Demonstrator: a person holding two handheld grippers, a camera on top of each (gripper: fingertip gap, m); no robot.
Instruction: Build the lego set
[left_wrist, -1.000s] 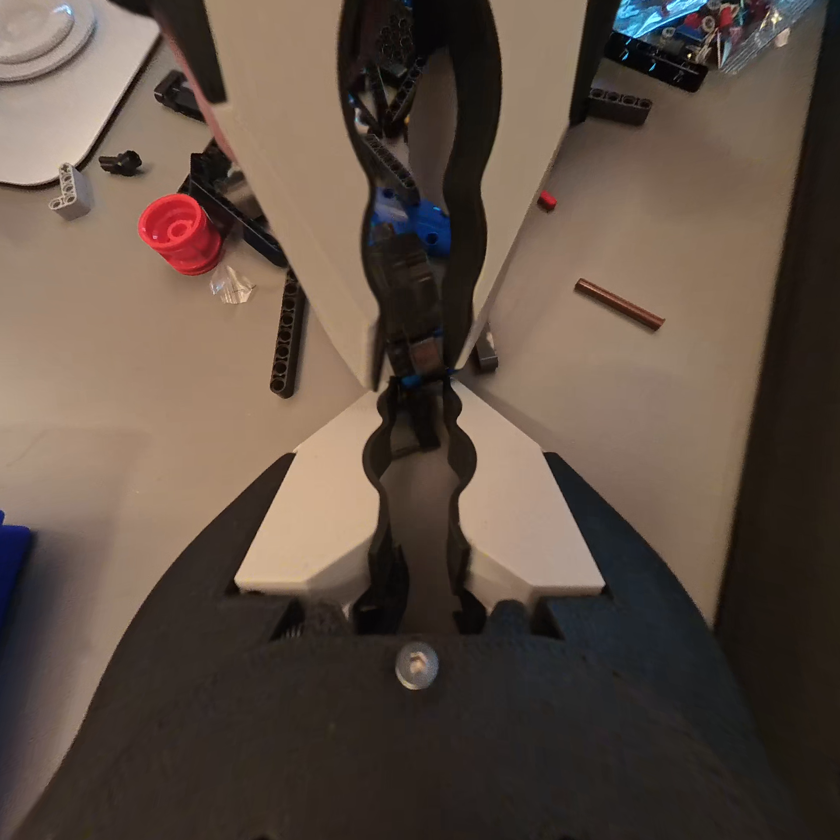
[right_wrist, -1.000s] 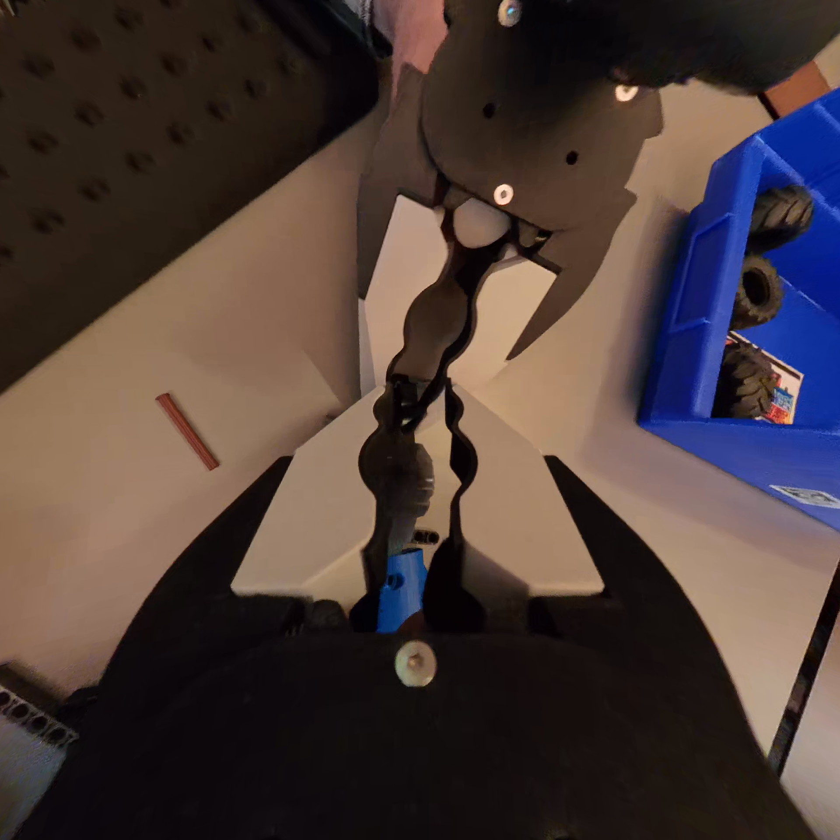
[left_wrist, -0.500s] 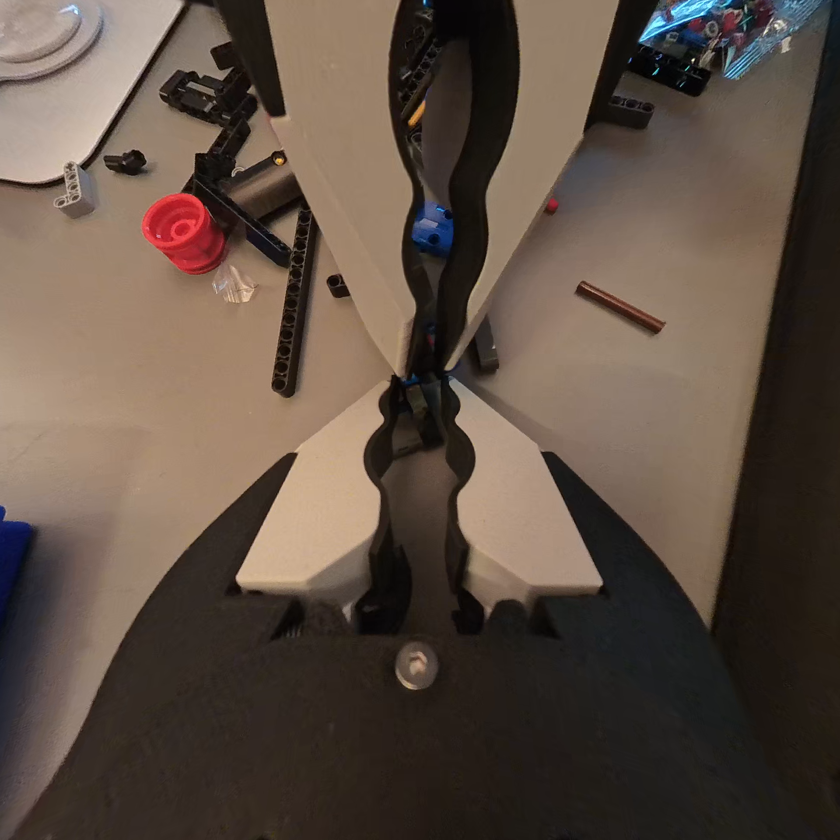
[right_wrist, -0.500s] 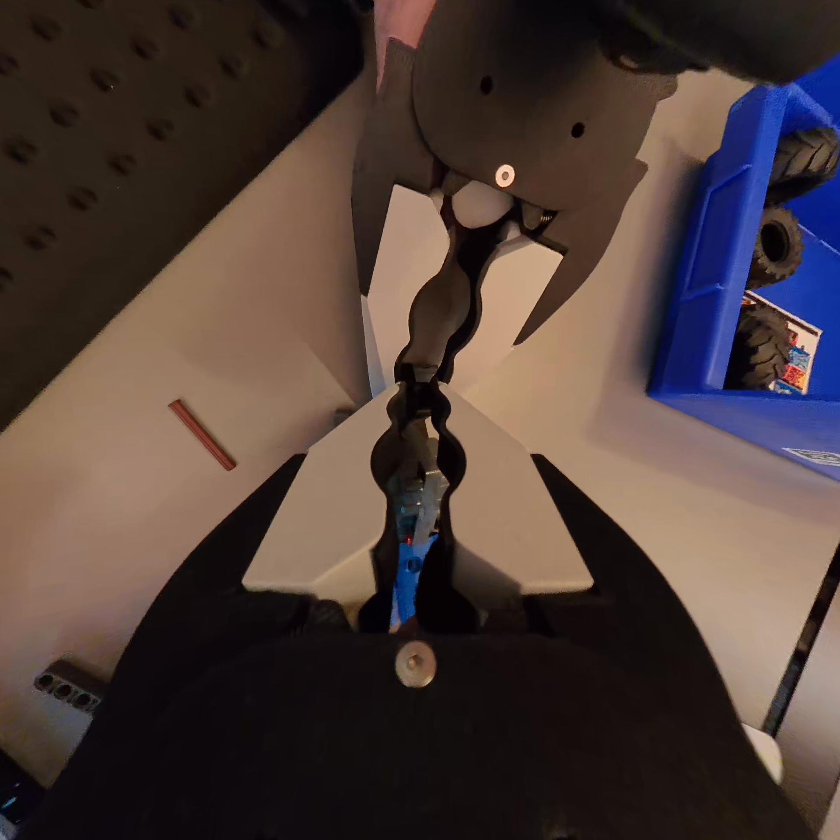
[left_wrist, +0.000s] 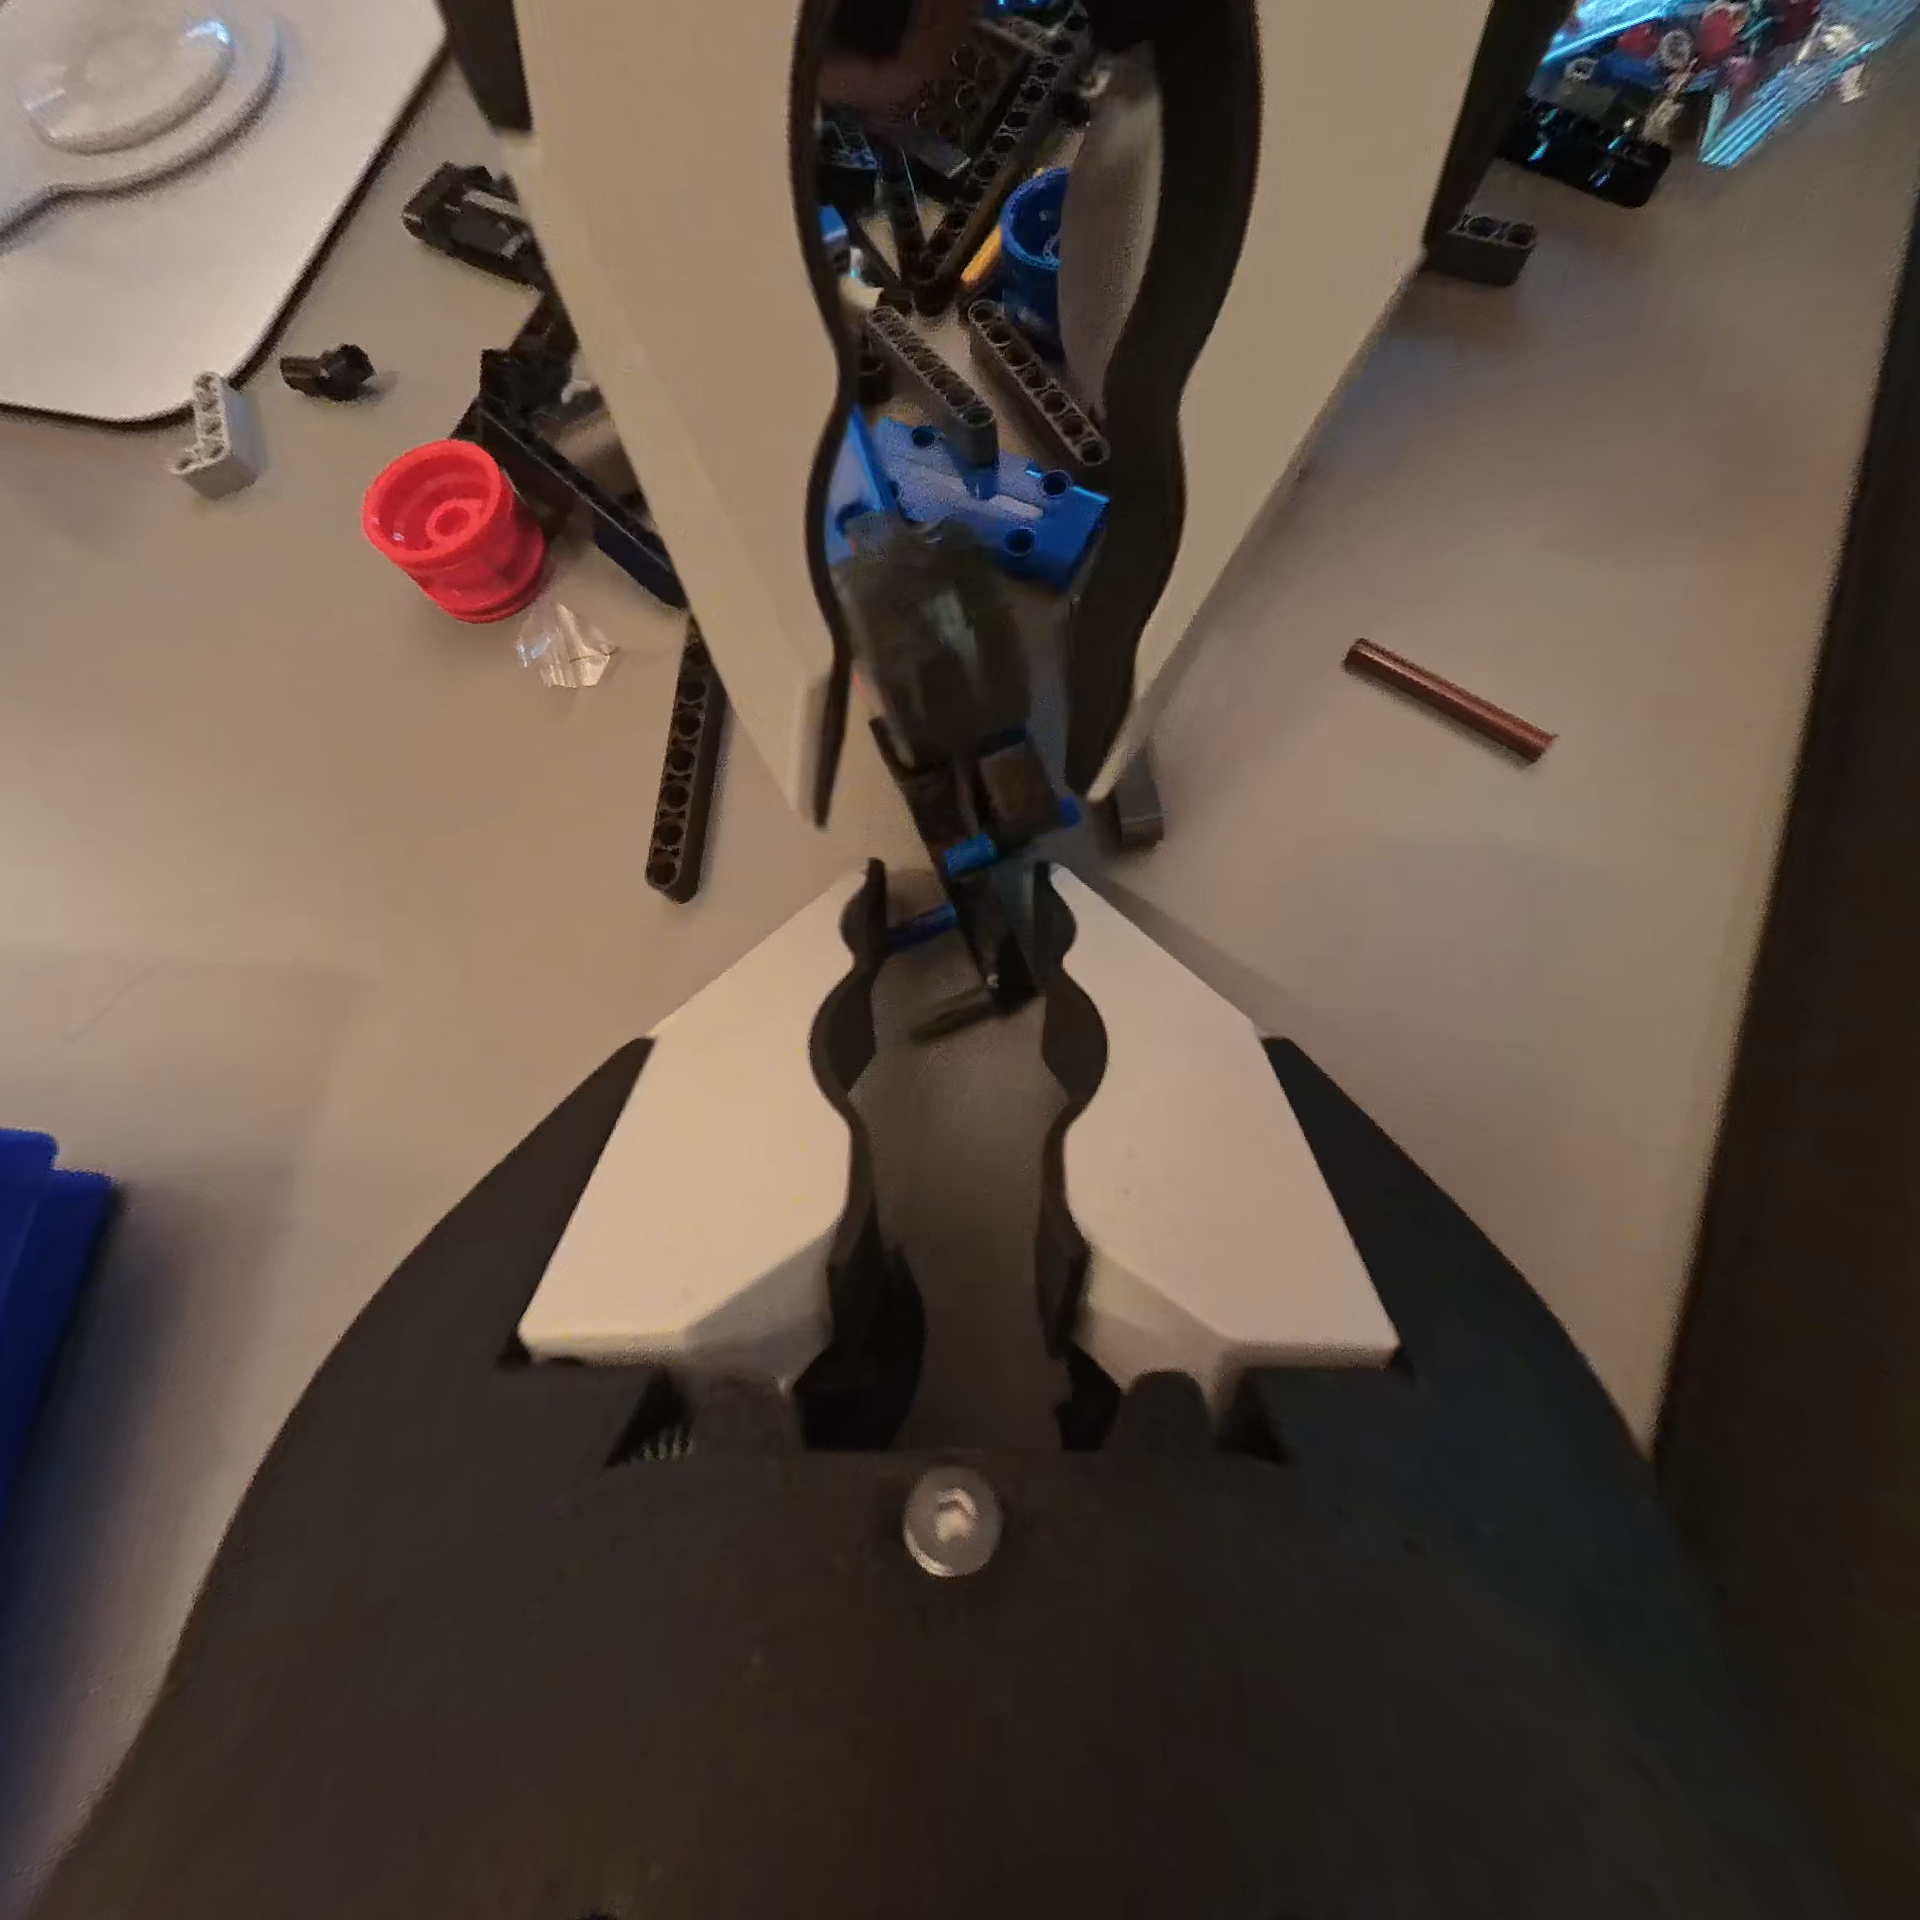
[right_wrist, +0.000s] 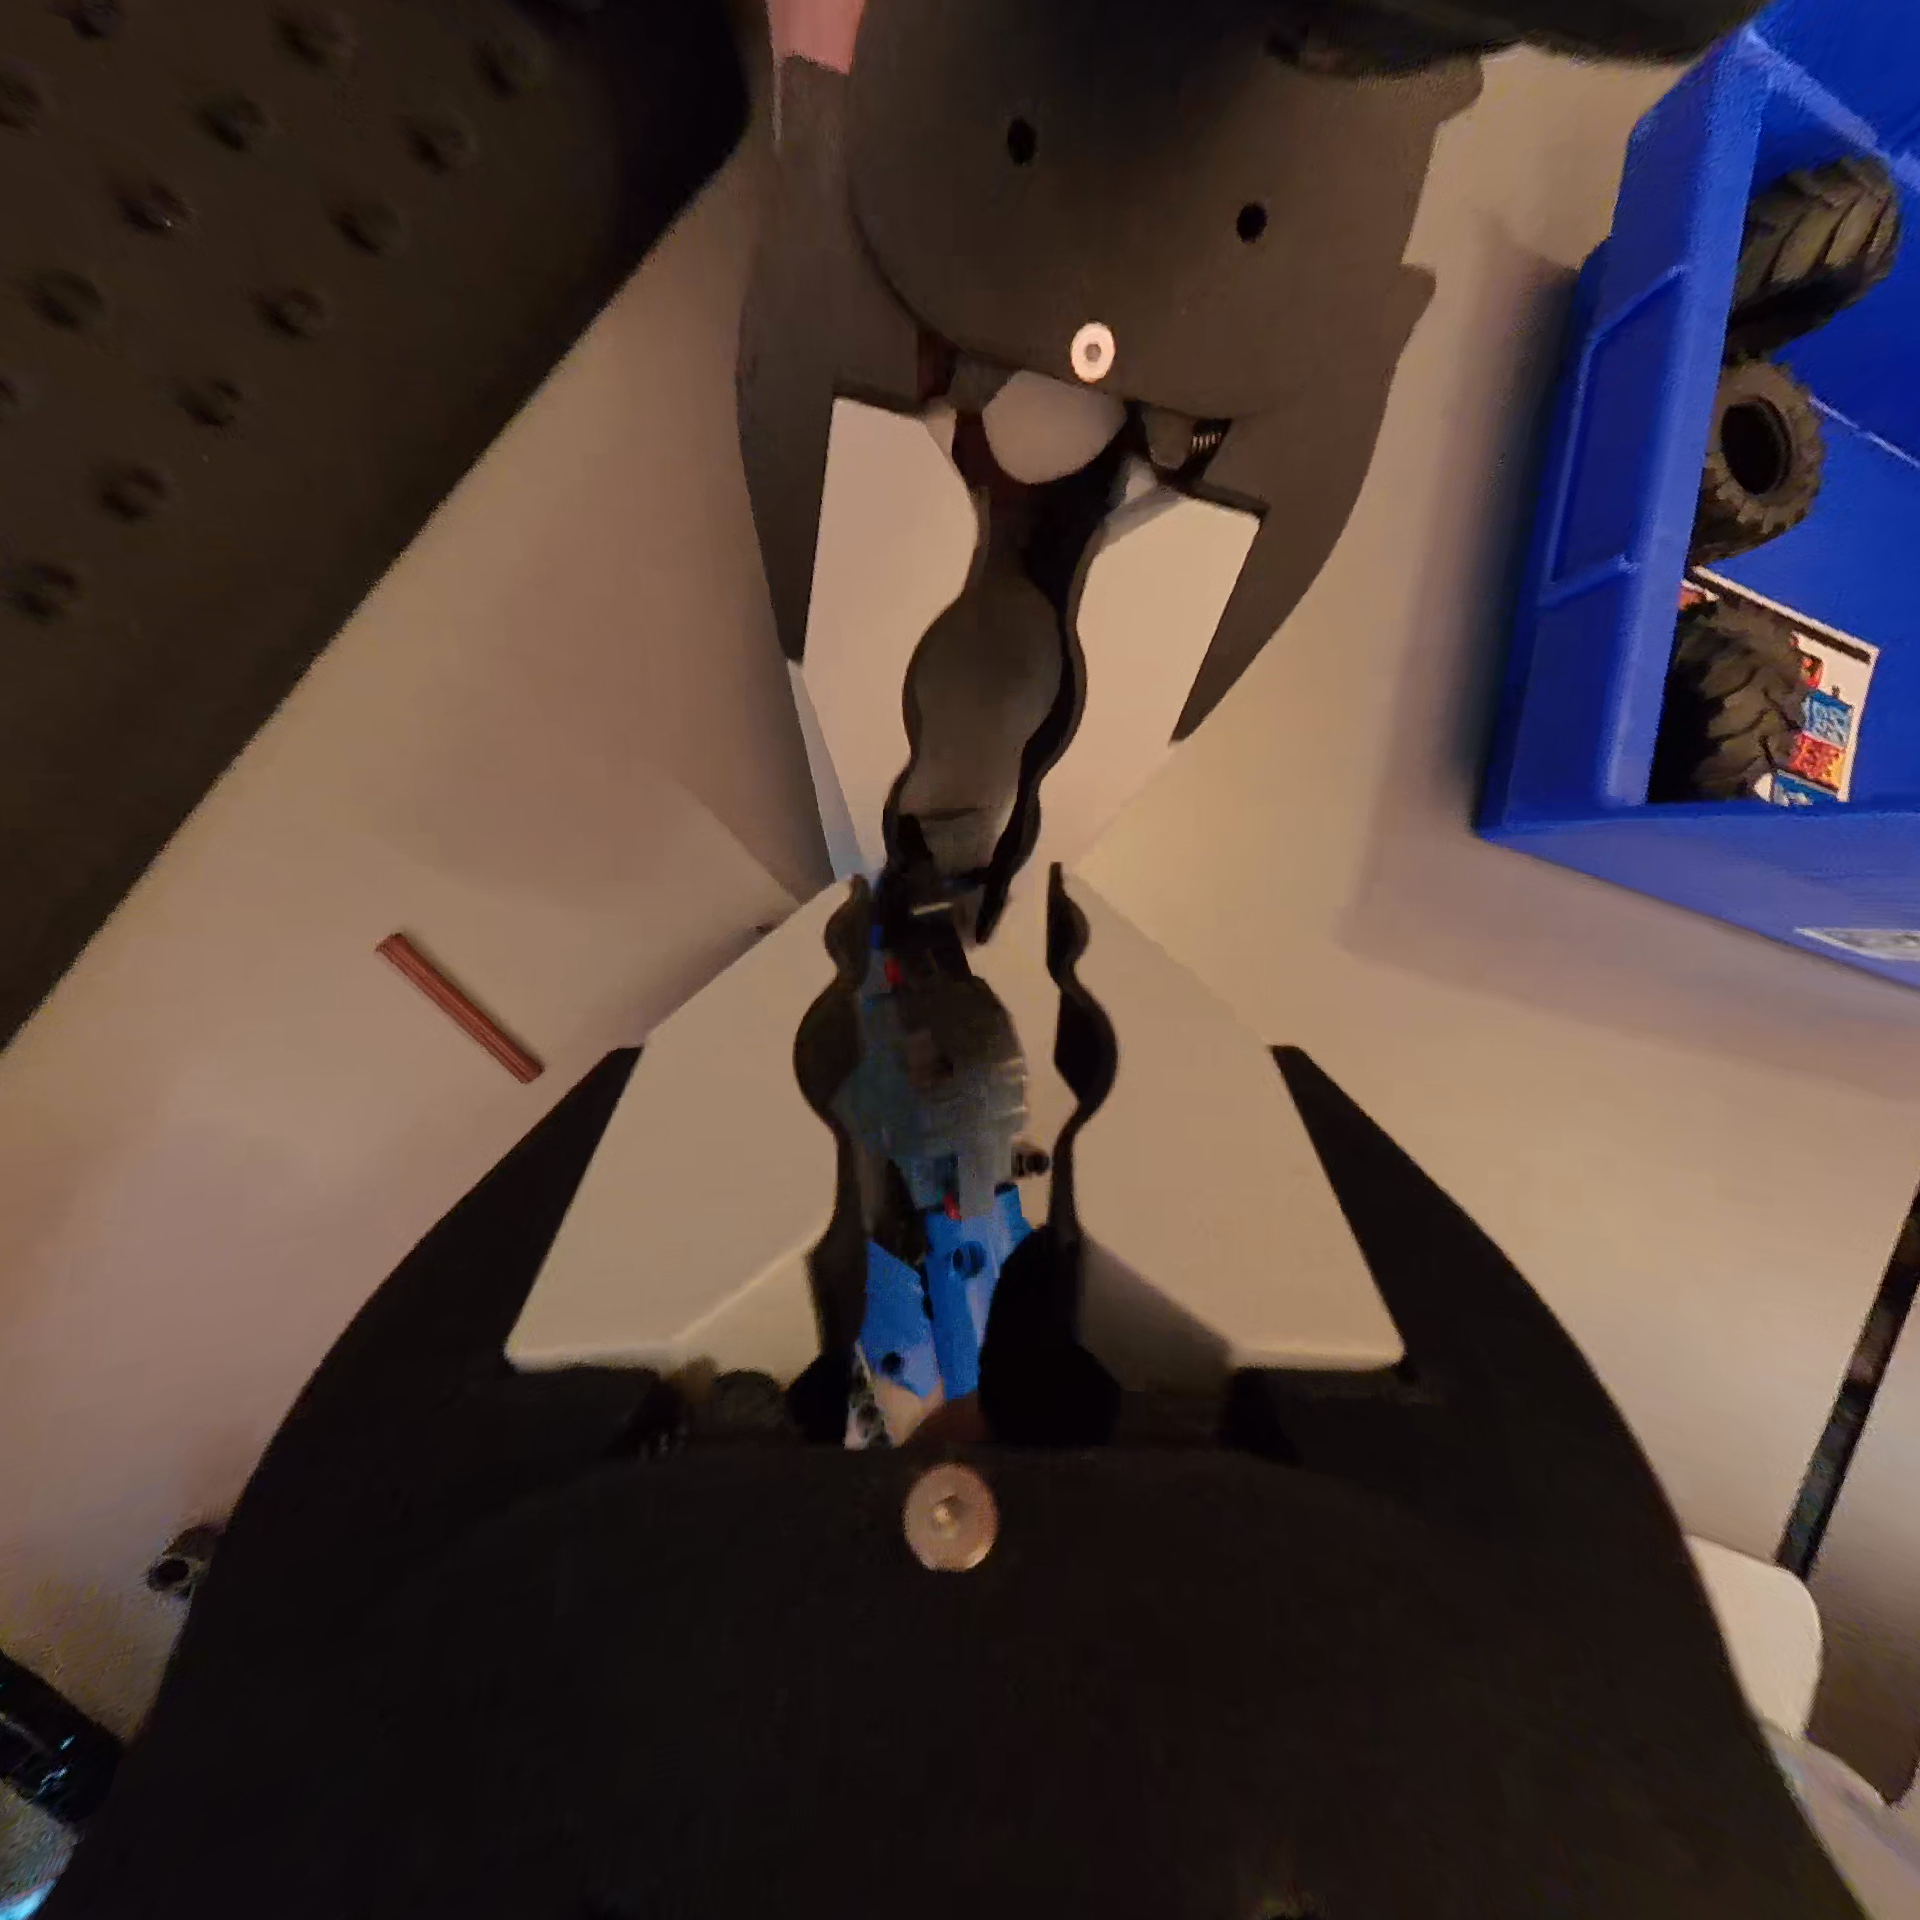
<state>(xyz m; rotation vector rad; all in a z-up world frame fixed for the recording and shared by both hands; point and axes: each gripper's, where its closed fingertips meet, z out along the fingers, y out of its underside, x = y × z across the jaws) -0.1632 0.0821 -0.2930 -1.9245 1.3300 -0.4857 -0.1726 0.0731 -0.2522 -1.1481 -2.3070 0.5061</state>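
A small dark grey, black and blue lego assembly hangs above the table between both grippers. My left gripper is shut on its near black end, where a blue pin sticks out. My right gripper faces the left one tip to tip. Its jaws stand apart around the assembly, which leans on the left pad with a thin gap to the right pad. The right gripper also shows in the left wrist view, and the left gripper in the right wrist view.
On the grey table lie a red wheel hub, a black beam, a grey L-piece, a brown axle rod and a pile of beams. A blue bin holds black tyres. A bag of parts lies far right. The left gripper's tips are roughly 4 centimetres from the right gripper's.
Half a second ago my right gripper's jaws were squeezed narrow on the assembly; now they stand wider apart, as they did a second ago. The left gripper keeps its hold.
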